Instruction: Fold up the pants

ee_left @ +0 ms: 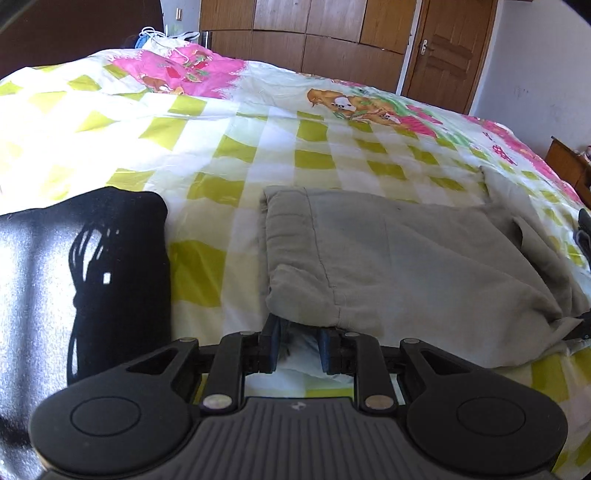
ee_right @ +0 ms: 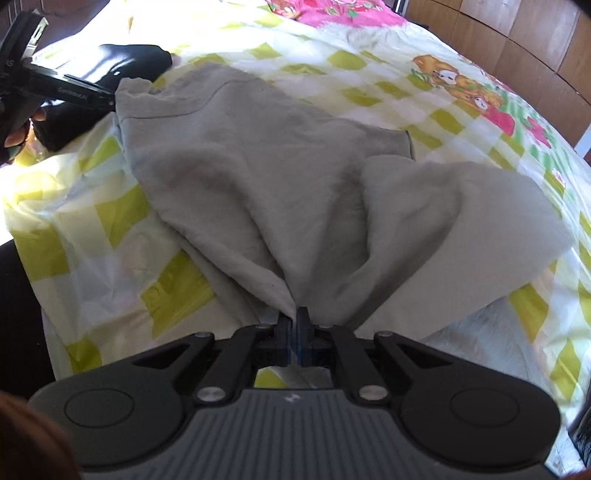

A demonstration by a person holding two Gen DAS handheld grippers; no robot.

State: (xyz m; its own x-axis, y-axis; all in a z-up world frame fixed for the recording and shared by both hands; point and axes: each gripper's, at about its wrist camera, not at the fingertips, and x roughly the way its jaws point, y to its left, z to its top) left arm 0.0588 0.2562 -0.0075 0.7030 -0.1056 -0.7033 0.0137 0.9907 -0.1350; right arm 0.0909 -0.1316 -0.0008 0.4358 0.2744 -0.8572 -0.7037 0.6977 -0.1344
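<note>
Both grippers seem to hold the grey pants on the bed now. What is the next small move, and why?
Probably carry both held edges together across and lay them on the far part of the grey pants. The right gripper is shut on a bunched edge, the left gripper grips the near edge, and the cloth lies only partly doubled on the bed sheet, with one flap loose at the right.

Looking at a bedroom in a home: a wide bed (ee_left: 258, 147) filling most of both views, lying under a child's sheet (ee_left: 207, 122) checked in yellow-green and white, with pink cartoon bear prints. Standing behind it, a wall of brown wooden wardrobe doors (ee_left: 295, 33), a panelled wooden door with a metal handle (ee_left: 443, 55) set in a white wall (ee_left: 535, 74). Showing at the right edge, a small wooden bedside cabinet (ee_left: 565, 162).
</note>
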